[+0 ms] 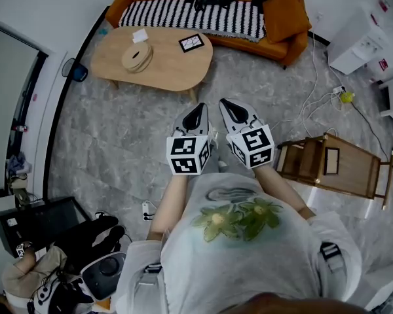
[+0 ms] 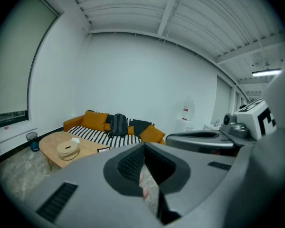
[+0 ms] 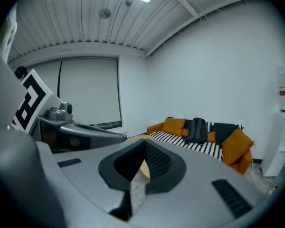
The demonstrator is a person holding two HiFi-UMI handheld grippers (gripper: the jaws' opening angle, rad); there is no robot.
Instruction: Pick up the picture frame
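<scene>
The oval wooden coffee table (image 1: 164,67) stands before the orange sofa (image 1: 285,18). On the table's end nearest the sofa lies the picture frame (image 1: 191,42), small, rectangular and dark-rimmed around a pale print too small to make out. The left gripper (image 1: 196,118) and right gripper (image 1: 234,113) hover well short of the table, each with its jaws pressed together on nothing. The right gripper's own jaws hide most of the table in its view.

At upper left of the head view, a wooden table (image 1: 173,69) is seen; a picture frame (image 1: 191,42), a round tan stack (image 1: 137,57) and a small white object (image 1: 140,35) are laid on it.
</scene>
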